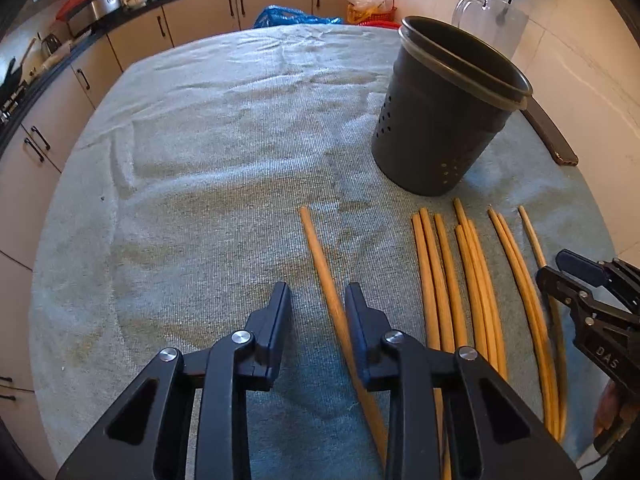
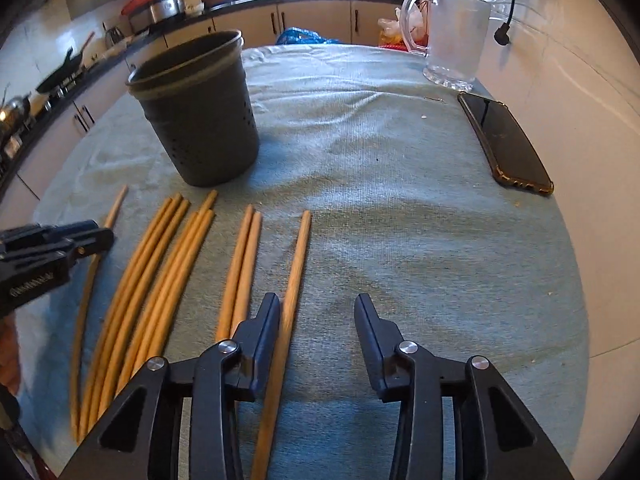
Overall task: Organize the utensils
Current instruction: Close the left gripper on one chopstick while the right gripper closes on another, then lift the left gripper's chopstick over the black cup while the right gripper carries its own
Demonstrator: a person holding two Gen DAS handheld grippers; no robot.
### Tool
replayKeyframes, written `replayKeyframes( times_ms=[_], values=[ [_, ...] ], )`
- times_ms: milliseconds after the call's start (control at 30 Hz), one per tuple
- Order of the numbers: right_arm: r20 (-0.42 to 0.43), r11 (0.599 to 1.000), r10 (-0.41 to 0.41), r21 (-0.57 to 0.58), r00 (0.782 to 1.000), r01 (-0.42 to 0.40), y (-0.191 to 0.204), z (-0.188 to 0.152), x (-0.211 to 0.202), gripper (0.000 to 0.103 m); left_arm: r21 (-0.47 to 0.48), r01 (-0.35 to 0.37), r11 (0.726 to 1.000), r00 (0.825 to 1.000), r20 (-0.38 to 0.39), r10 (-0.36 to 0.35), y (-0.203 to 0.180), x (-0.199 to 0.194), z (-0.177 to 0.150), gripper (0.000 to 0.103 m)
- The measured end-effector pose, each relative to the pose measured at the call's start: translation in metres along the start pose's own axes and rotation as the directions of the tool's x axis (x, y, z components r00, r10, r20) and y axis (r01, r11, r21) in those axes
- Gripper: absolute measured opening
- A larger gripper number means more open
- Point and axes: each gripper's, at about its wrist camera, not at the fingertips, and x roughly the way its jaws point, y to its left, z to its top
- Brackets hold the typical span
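Several wooden chopsticks [image 1: 476, 276] lie side by side on a grey-blue towel [image 1: 208, 152], in front of a dark perforated utensil holder [image 1: 444, 120] that stands upright. My left gripper [image 1: 318, 300] is open and empty, low over the towel; the leftmost chopstick [image 1: 320, 252] runs between its fingers. My right gripper [image 2: 316, 312] is open and empty; the rightmost chopstick [image 2: 296, 264] lies just inside its left finger [image 2: 266, 320]. The holder [image 2: 200, 112] and chopsticks [image 2: 160, 264] also show in the right wrist view. Each gripper shows in the other's view, the right gripper [image 1: 580, 280] at the right edge, the left gripper [image 2: 60, 240] at the left edge.
A black phone [image 2: 504, 144] lies at the towel's right edge by the wall. A clear glass jug [image 2: 452, 36] stands at the back right. Kitchen cabinets [image 1: 132, 44] and a dark counter with pots lie behind and to the left.
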Motion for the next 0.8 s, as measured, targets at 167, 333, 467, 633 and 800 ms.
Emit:
replayKeyframes(
  times_ms=[167, 333, 467, 633, 800],
  values=[
    [-0.09, 1.0, -0.02, 0.004, 0.996, 0.021, 0.0, 0.022, 0.012, 0.042, -0.018, 0.016, 1.0, 0.999, -0.039, -0.017, 0.001, 0.007, 0.017, 0.027],
    [-0.099, 1.0, -0.024, -0.002, 0.995, 0.024, 0.002, 0.04, 0.021, 0.021, -0.03, -0.001, 1.0, 1.0, -0.013, 0.0, -0.004, 0.011, 0.023, 0.012],
    [-0.061, 1.0, 0.016, 0.003, 0.998, -0.016, 0.004, 0.039, 0.016, 0.006, -0.07, 0.031, 0.997, 0.999, 0.018, -0.03, 0.0, -0.001, 0.016, 0.005],
    [0.086, 0.992, 0.103, 0.07, 0.991, -0.11, -0.01, 0.03, -0.033, 0.006, -0.045, 0.028, 0.999, 0.988, 0.153, -0.021, -0.003, -0.054, 0.003, 0.005],
    [0.241, 0.984, 0.137, 0.079, 0.961, -0.16, -0.016, 0.013, -0.092, 0.006, -0.013, 0.045, 0.999, 0.958, 0.285, -0.04, -0.014, -0.115, -0.02, 0.005]
  ],
)
